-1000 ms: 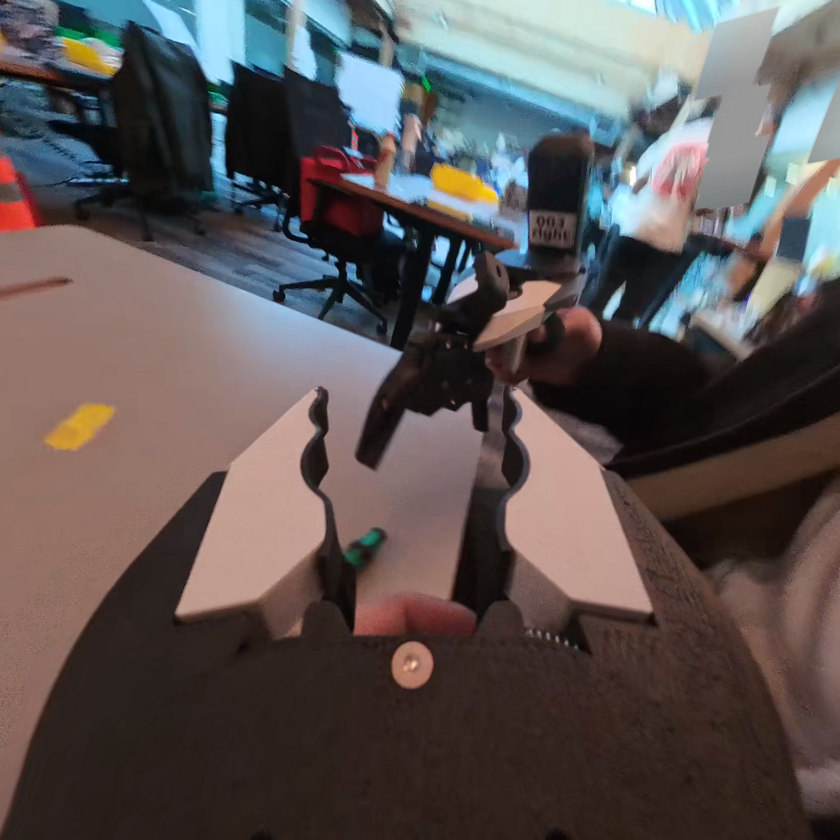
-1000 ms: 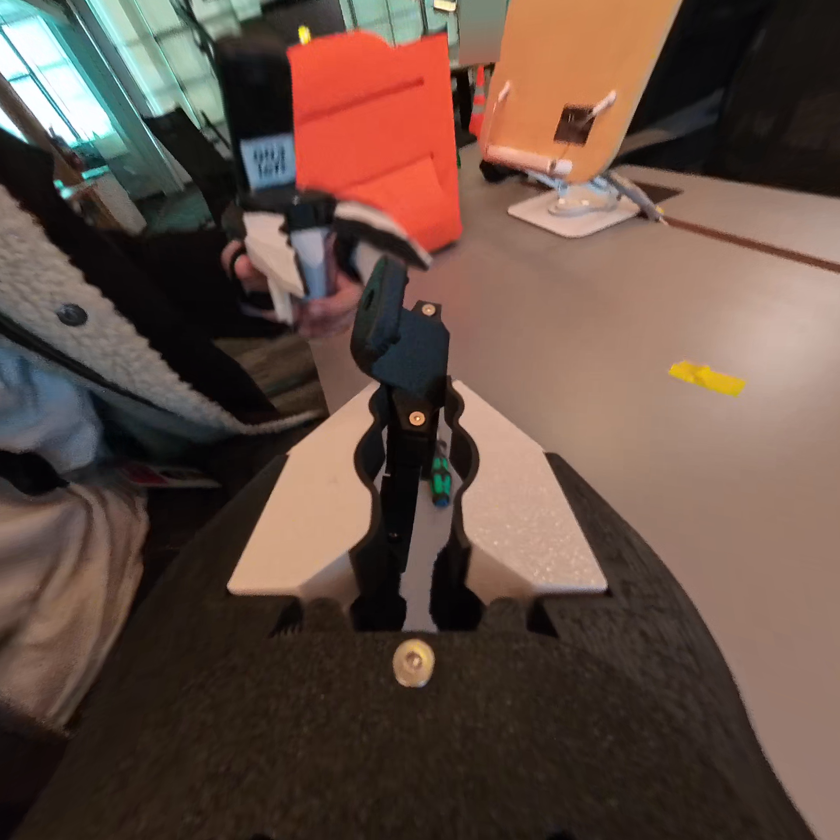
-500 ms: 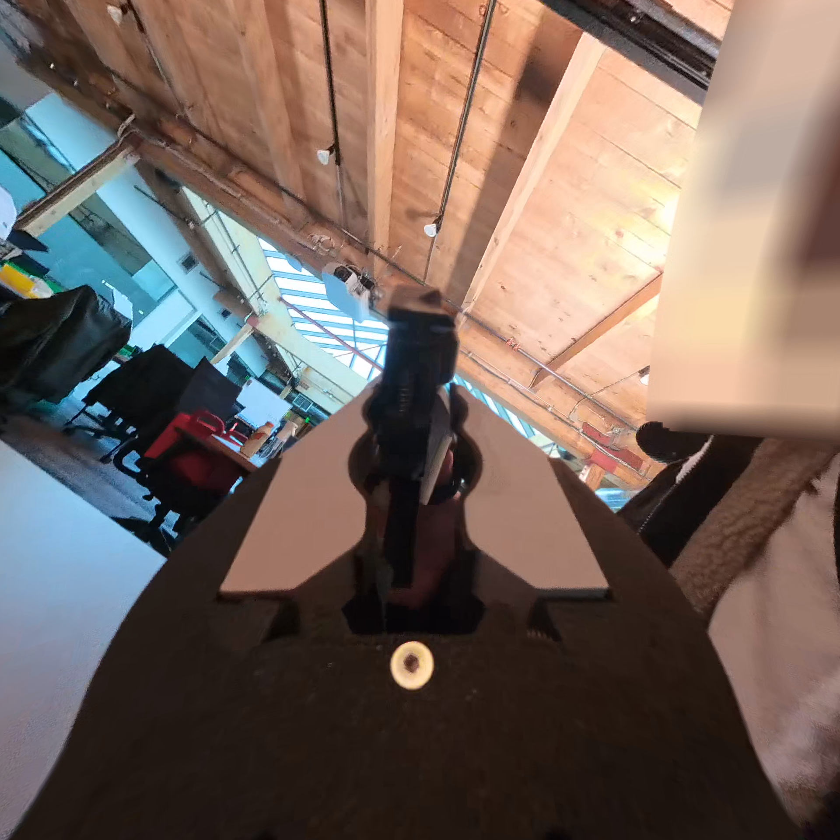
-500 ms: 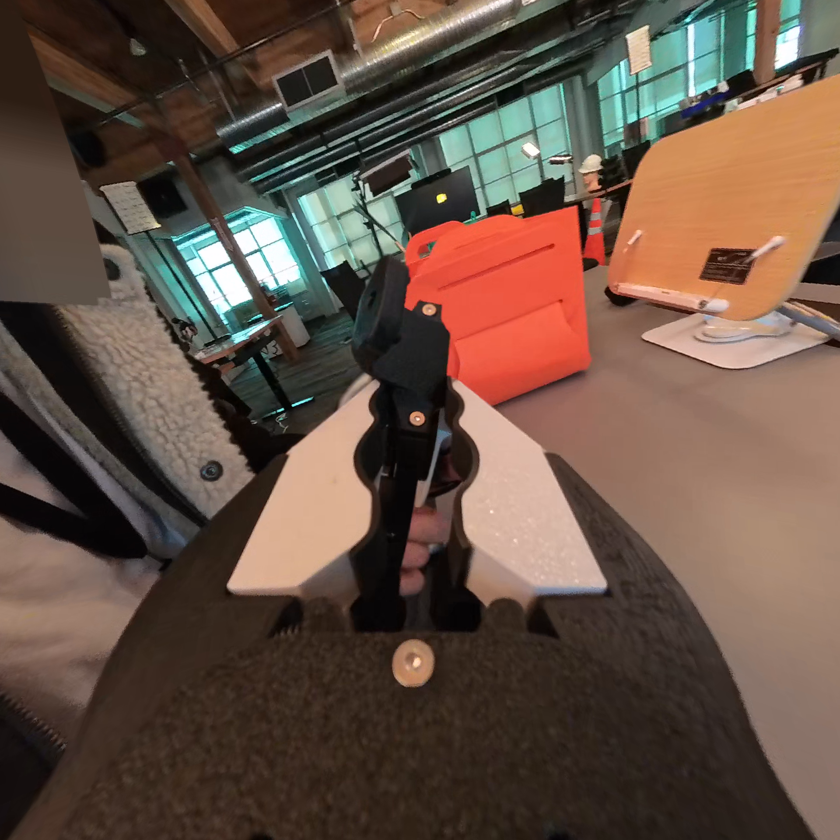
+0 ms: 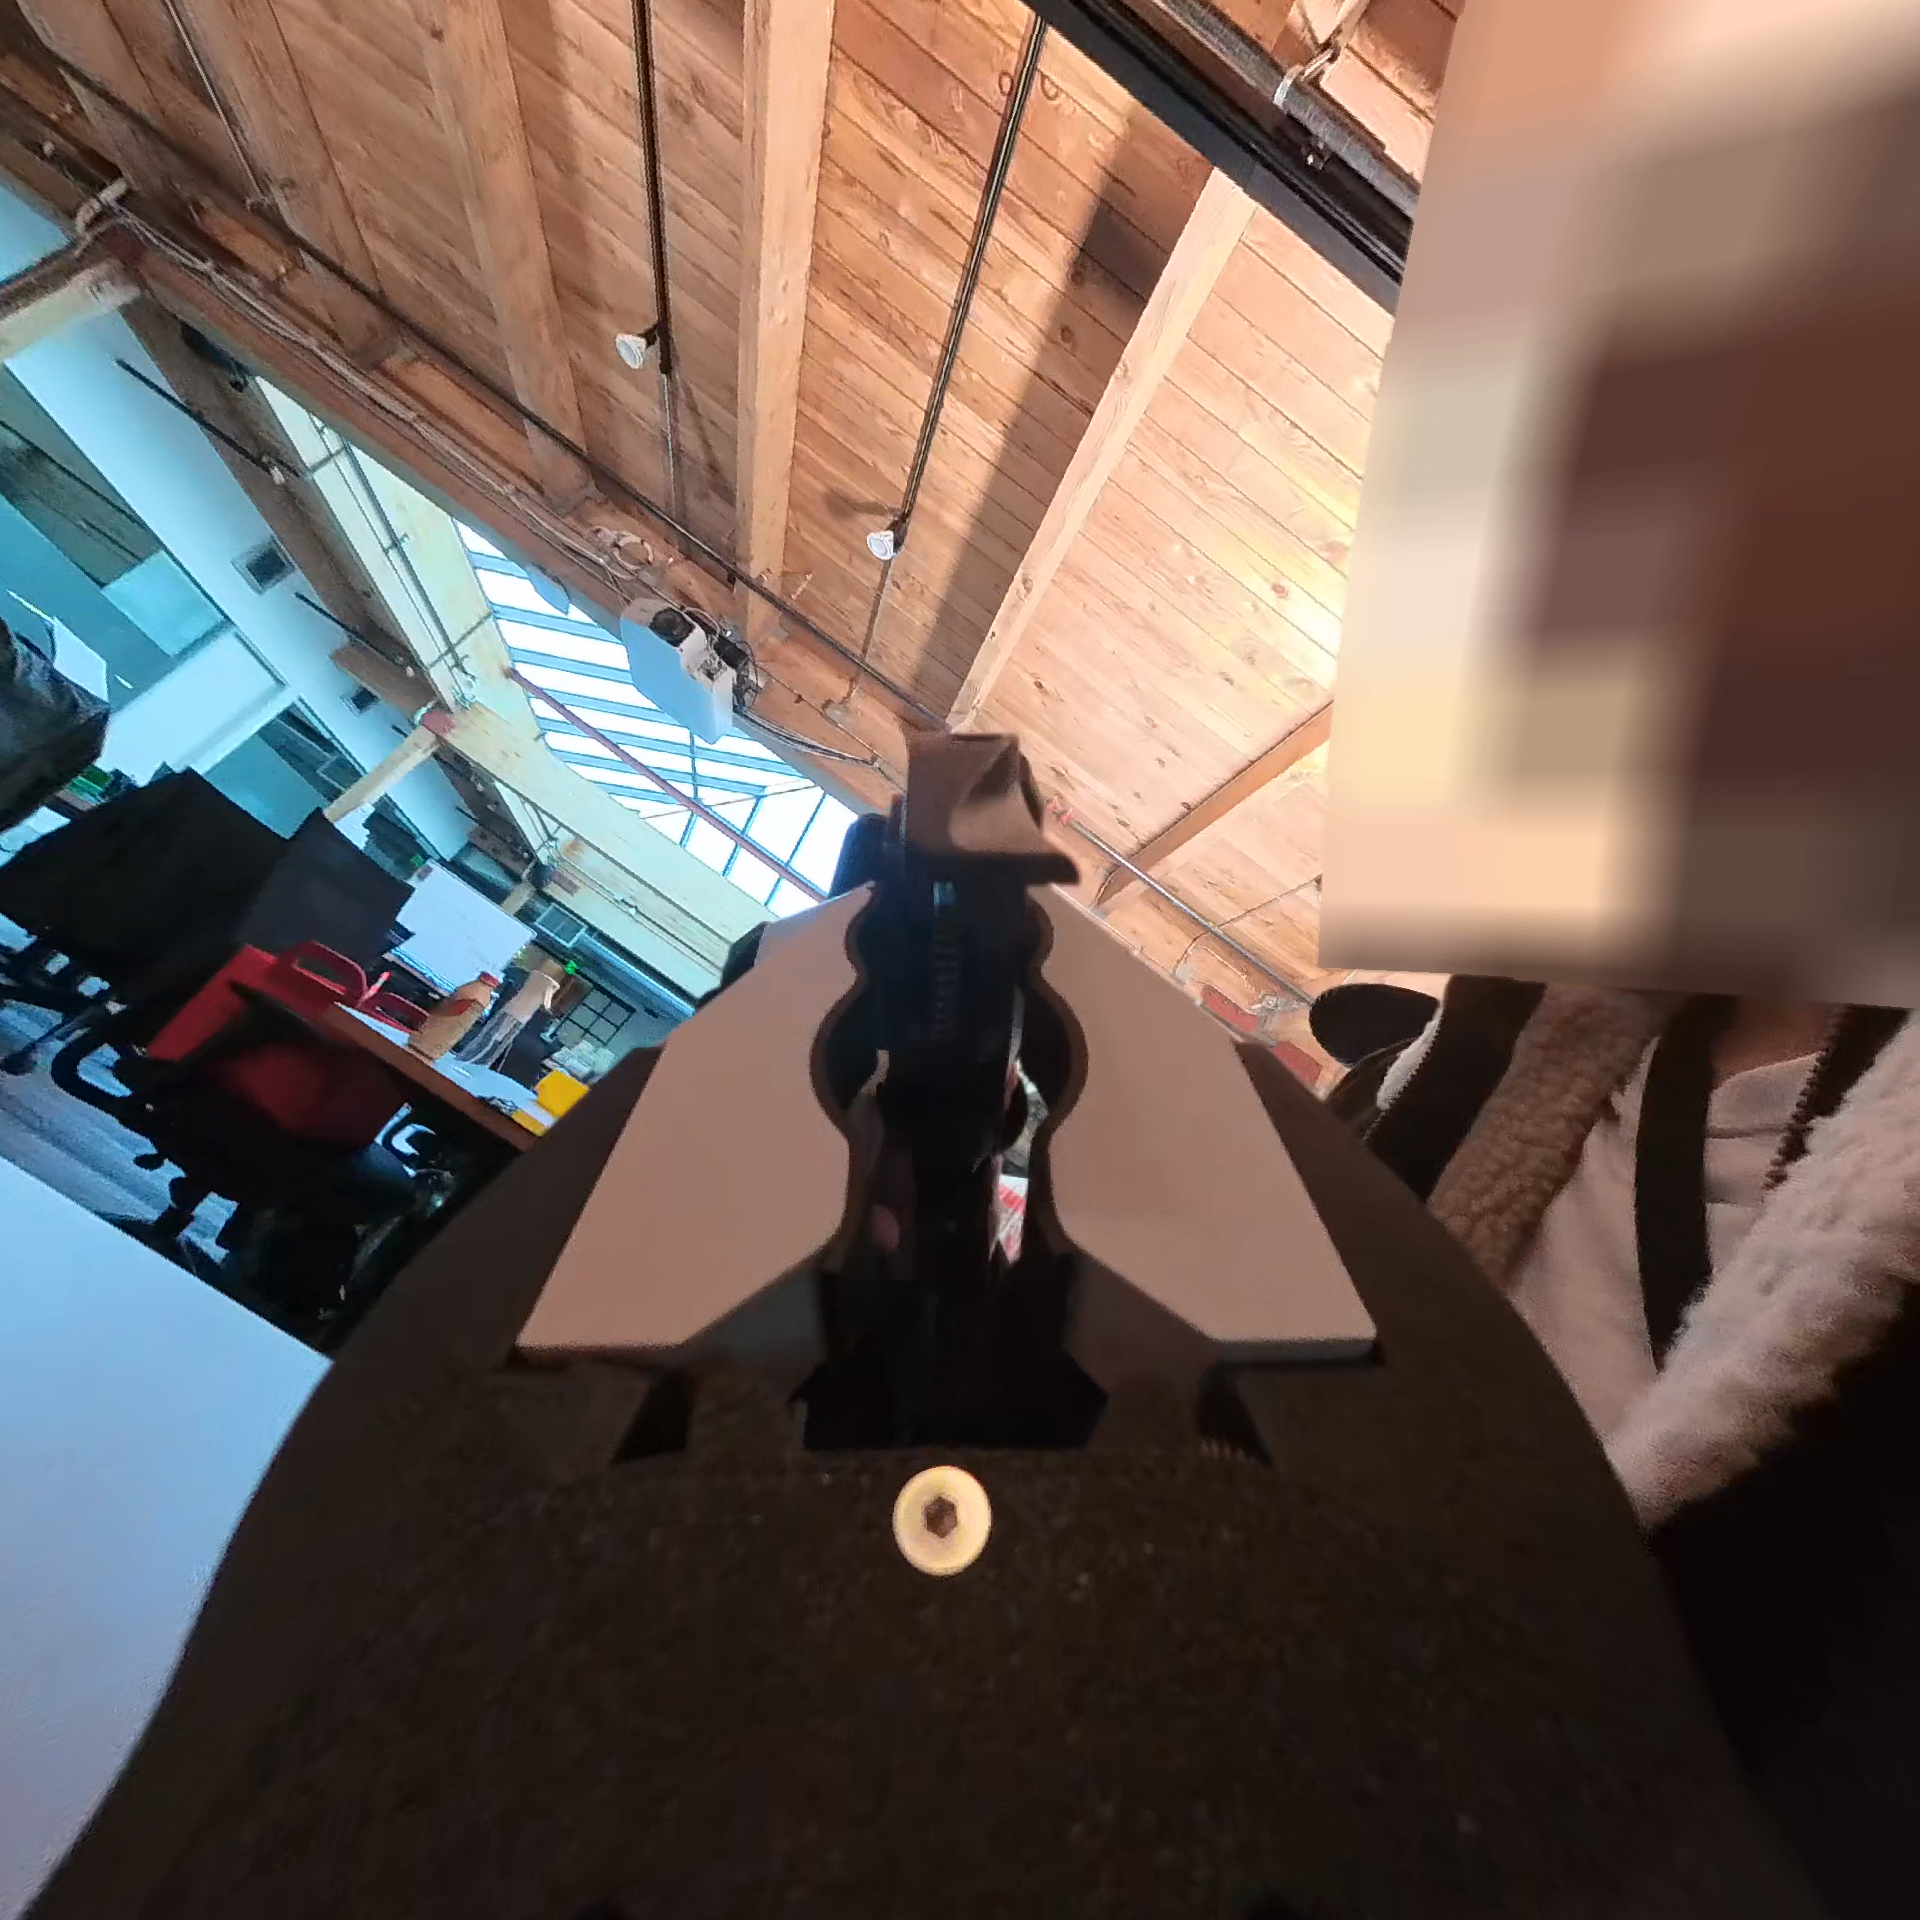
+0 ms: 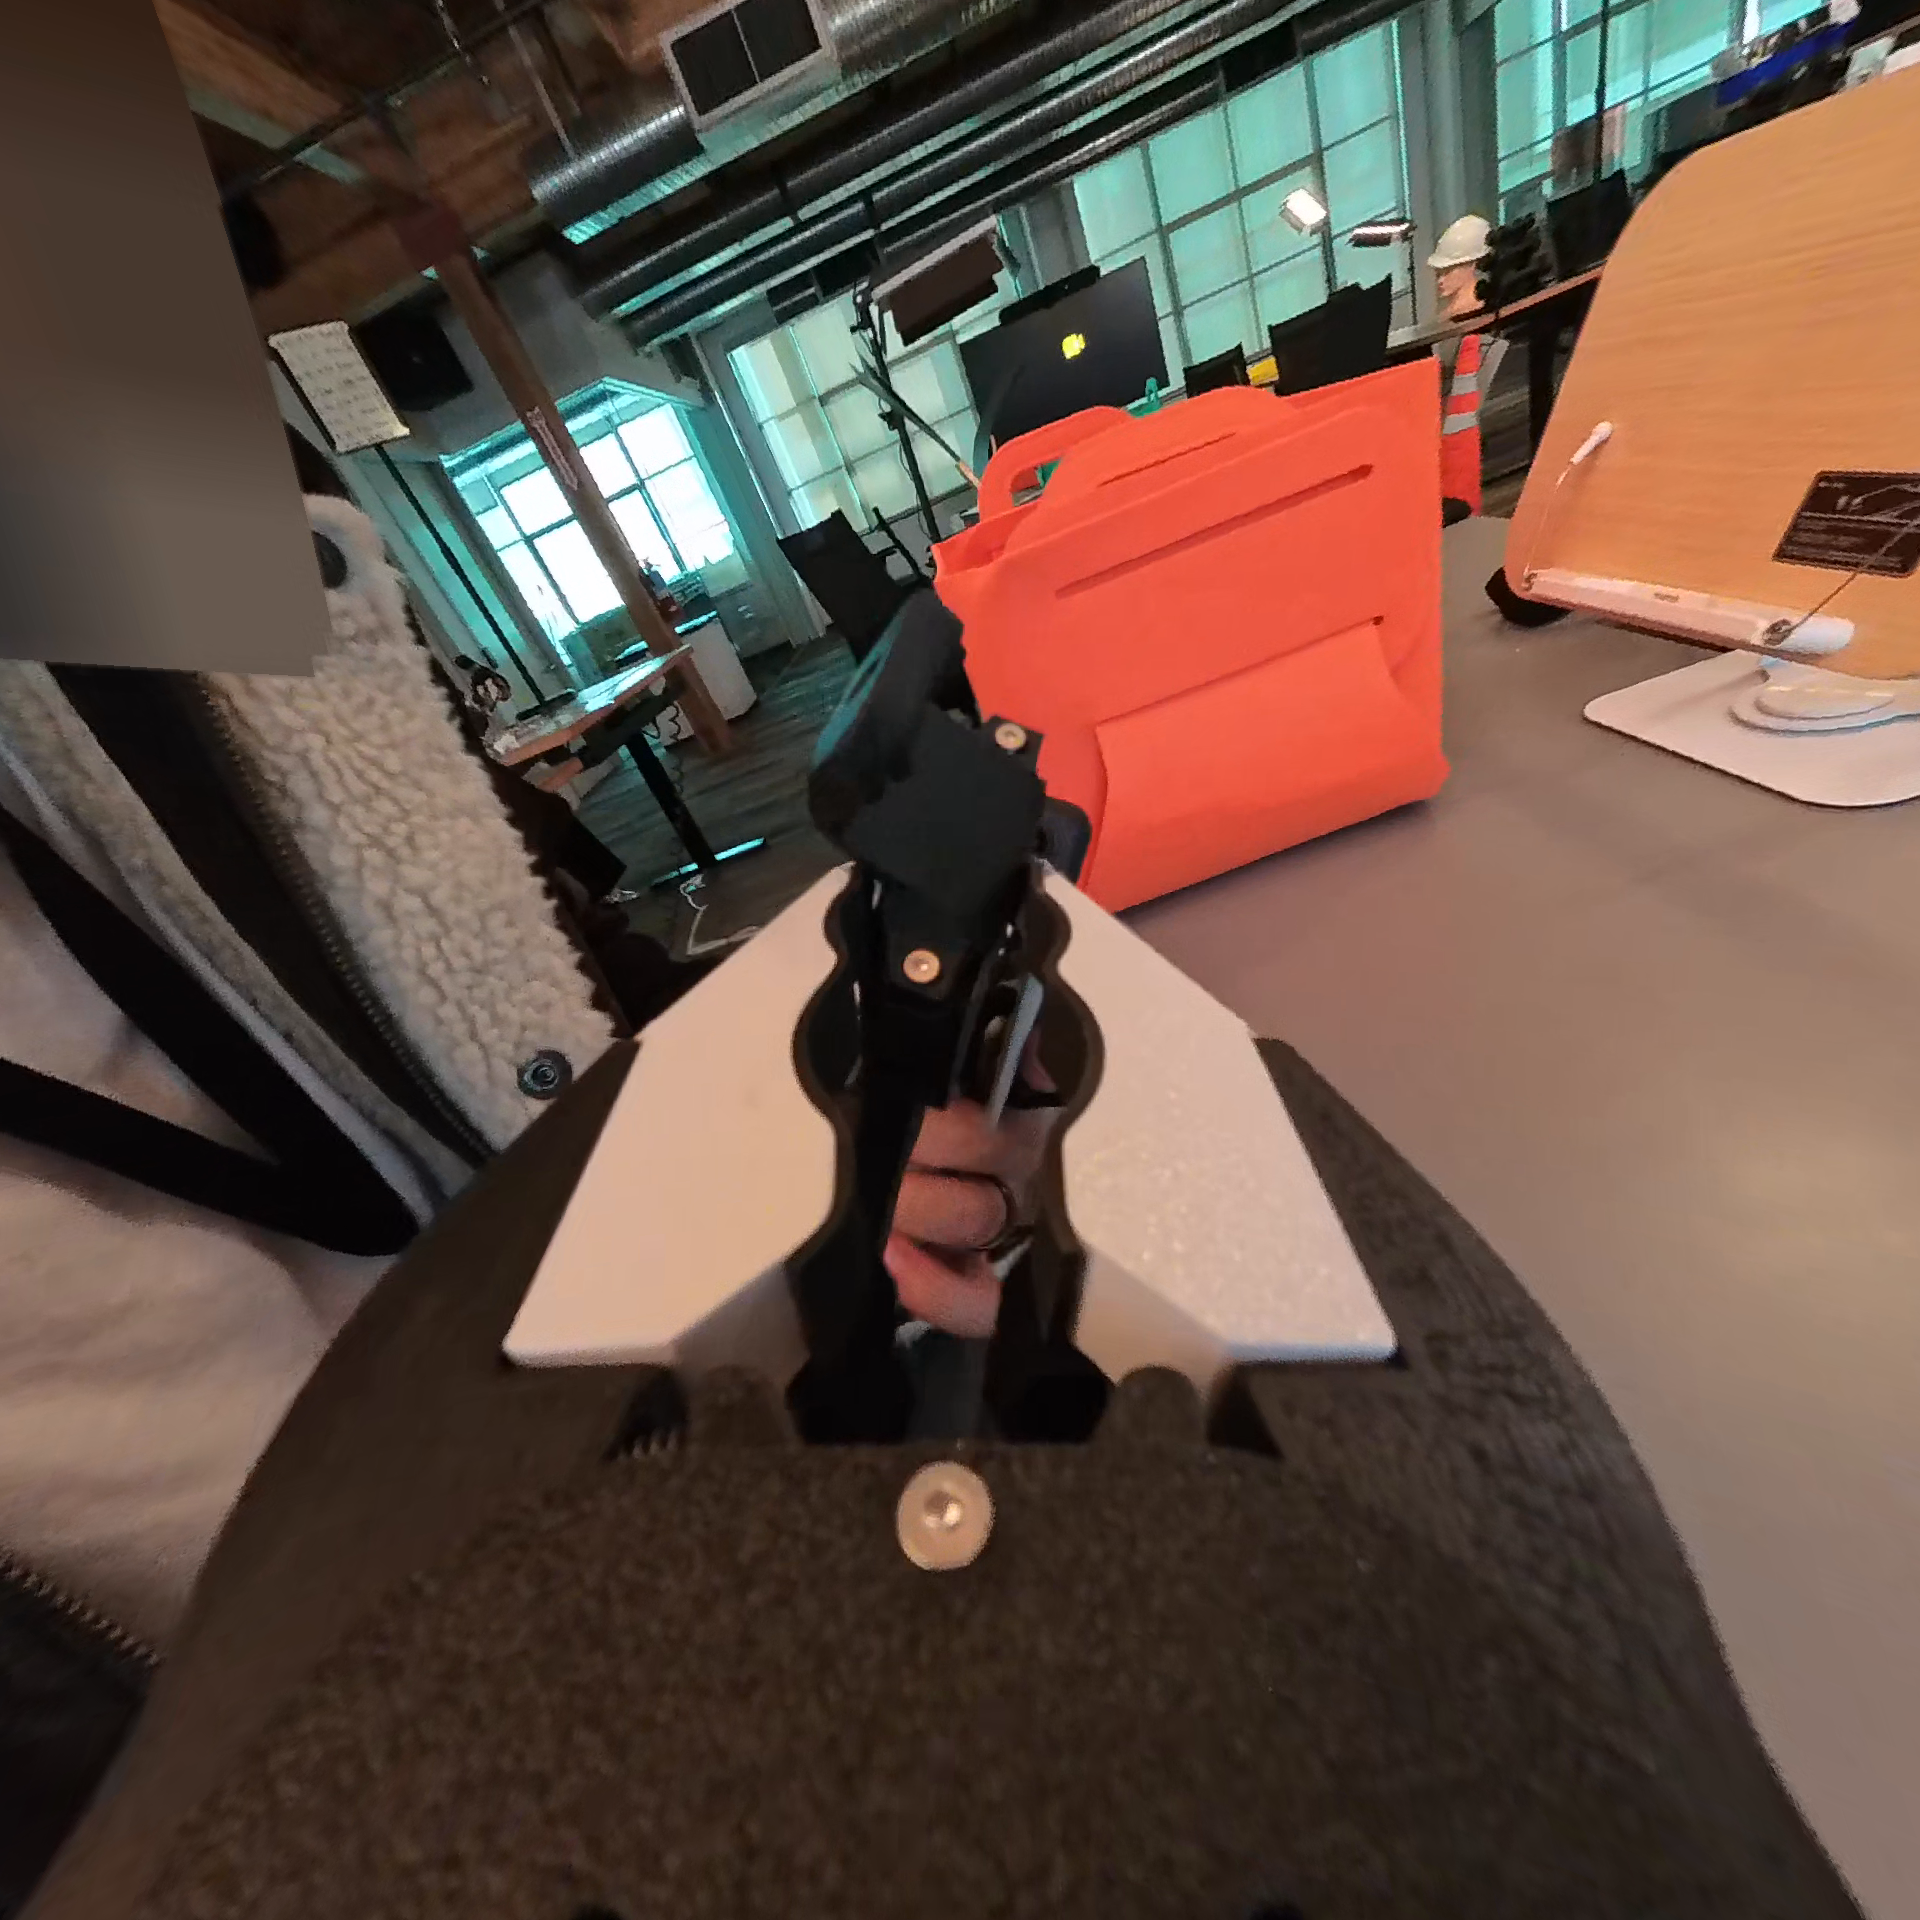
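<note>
Clearly both tools are clamped on one thing. In the left wrist view the left gripper [image 5: 940, 920] points steeply up, and its jaws stand almost fully together, pinching a black plastic part [image 5: 971, 805]. That part pokes out past the tips at 12 o'clock, with a coil spring showing along its edge. Behind it runs a wooden plank ceiling [image 5: 1143, 416] with a white box-shaped device [image 5: 681, 670] fixed just above the part, towards 11 o'clock. A pale worktop [image 5: 104, 1455] edges in at 8 o'clock and a red chair [image 5: 270, 1039] stands beyond it at 9 o'clock. A cream fleece jacket [image 5: 1538, 1122] fills 3 o'clock.

In the right wrist view the right gripper [image 6: 940, 894] has its jaws drawn in just as narrowly on the same black plastic part, whose blocky head with two small screws leans towards 11 o'clock. A hand [image 6: 945, 1226] shows in the slot behind the part. An orange bag [image 6: 1226, 644] stands upright on the grey worktop at 1 o'clock, just beyond the tips. A wooden board on a white stand [image 6: 1745, 364] tilts at 2 o'clock and carries a small dark label plate [image 6: 1860, 520] with pale print. A printed sheet [image 6: 338, 384] hangs at 10 o'clock, its print too small to read.
</note>
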A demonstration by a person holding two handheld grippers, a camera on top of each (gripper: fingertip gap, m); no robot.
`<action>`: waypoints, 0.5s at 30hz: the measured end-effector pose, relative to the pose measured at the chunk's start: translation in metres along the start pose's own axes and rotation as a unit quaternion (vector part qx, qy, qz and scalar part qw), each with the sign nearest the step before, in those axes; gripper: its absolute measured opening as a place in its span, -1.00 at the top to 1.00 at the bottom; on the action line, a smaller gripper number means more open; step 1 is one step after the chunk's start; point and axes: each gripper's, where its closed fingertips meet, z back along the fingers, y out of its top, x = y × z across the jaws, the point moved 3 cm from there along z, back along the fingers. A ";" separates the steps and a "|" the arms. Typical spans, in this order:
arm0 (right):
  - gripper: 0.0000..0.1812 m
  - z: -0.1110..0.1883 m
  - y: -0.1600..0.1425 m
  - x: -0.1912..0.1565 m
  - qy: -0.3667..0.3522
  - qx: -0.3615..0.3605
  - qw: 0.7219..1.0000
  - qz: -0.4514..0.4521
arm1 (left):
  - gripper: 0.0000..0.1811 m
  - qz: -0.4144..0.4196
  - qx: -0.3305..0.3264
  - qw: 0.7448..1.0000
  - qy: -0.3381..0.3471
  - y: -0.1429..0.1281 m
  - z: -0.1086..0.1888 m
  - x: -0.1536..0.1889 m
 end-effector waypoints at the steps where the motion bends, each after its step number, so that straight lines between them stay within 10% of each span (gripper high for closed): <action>1: 0.67 -0.001 0.000 0.001 -0.004 -0.002 1.000 0.005 | 0.76 -0.005 0.004 1.000 -0.002 0.001 0.000 0.000; 8: 0.46 0.038 -0.008 0.014 -0.024 -0.018 0.999 0.017 | 0.77 -0.029 0.008 1.000 -0.008 0.014 0.005 0.000; 15: 0.42 0.089 -0.157 0.088 -0.148 -0.267 0.952 -0.005 | 0.76 -0.049 -0.021 0.999 -0.010 0.047 0.015 0.007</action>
